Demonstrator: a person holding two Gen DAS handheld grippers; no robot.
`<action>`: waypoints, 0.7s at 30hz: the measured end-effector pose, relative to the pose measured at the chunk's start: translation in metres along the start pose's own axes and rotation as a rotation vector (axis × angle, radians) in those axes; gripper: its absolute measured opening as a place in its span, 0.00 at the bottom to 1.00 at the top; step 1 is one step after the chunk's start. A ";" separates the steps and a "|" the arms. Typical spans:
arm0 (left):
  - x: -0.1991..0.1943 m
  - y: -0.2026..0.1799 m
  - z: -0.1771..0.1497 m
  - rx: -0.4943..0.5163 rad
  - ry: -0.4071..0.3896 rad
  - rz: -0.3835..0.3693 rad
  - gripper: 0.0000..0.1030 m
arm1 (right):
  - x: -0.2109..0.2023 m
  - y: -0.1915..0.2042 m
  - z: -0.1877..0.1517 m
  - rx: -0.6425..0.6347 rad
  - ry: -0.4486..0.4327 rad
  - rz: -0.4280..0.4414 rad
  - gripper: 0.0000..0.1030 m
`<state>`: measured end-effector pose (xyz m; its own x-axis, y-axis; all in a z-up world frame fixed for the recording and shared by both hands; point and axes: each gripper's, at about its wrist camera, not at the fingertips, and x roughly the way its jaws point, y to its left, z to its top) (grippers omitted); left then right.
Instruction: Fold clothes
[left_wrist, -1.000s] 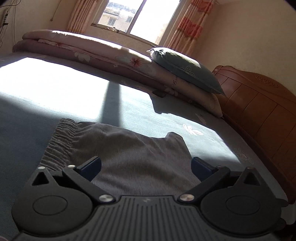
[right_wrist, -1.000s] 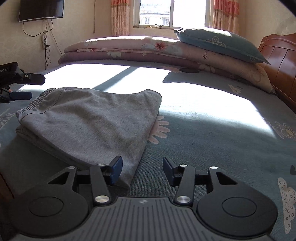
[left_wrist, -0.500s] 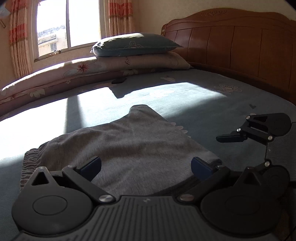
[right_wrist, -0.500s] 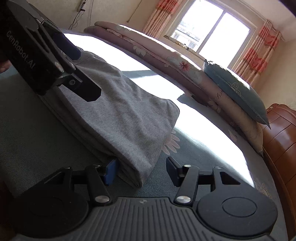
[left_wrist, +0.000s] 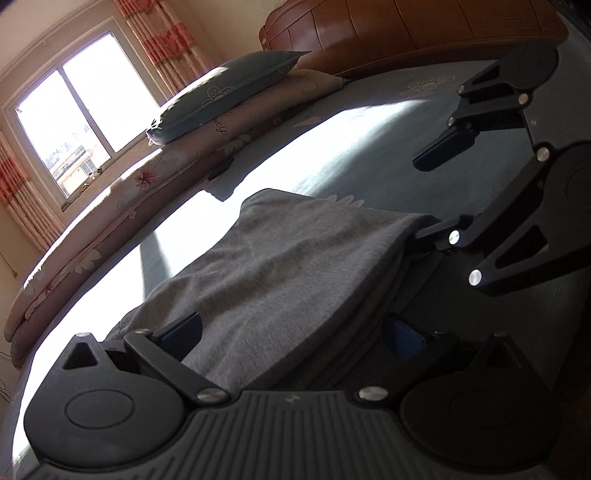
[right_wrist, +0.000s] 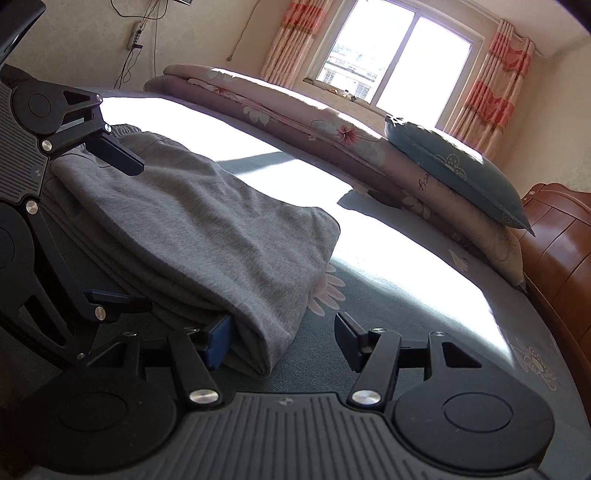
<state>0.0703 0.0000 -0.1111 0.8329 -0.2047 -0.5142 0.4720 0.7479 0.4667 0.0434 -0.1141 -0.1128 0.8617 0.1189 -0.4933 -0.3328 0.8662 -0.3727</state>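
- Right gripper (right_wrist: 282, 341): jaws apart, just been widening; the near corner of the folded grey pants (right_wrist: 192, 236) lies between them, unclamped.
- Left gripper (left_wrist: 291, 334): jaws apart, straddling the pants' edge on the bed (right_wrist: 388, 295).
- Step: taking hold for another fold. Next, I judge: close both grippers on all layers.

1. The folded garment (right_wrist: 207, 236) I'm working on is plain heather grey.
2. My bedsheet (right_wrist: 406, 314) is teal, printed with pale flowers.
3. I see a teal pillow (right_wrist: 461, 173) with white blossom outlines.
4. The rolled quilt (right_wrist: 295, 110) is dusty pink with white and red flowers.
5. The curtains (right_wrist: 491, 88) are cream with coral bands.
6. The headboard (left_wrist: 406, 33) is reddish-brown wood.
7. Both grippers are black with blue pads (right_wrist: 218, 341).
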 end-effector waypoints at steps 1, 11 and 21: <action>0.000 0.003 0.000 -0.018 -0.001 0.006 1.00 | 0.000 -0.001 0.000 0.006 0.000 0.001 0.63; -0.002 0.032 0.001 -0.172 -0.022 0.030 1.00 | 0.005 0.014 -0.004 -0.096 0.002 -0.017 0.65; -0.011 0.054 -0.003 -0.280 -0.084 -0.025 1.00 | 0.016 0.035 -0.006 -0.352 -0.009 -0.140 0.67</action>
<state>0.0853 0.0442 -0.0821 0.8486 -0.2679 -0.4562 0.4040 0.8849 0.2317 0.0436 -0.0853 -0.1389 0.9111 0.0170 -0.4119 -0.3214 0.6549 -0.6840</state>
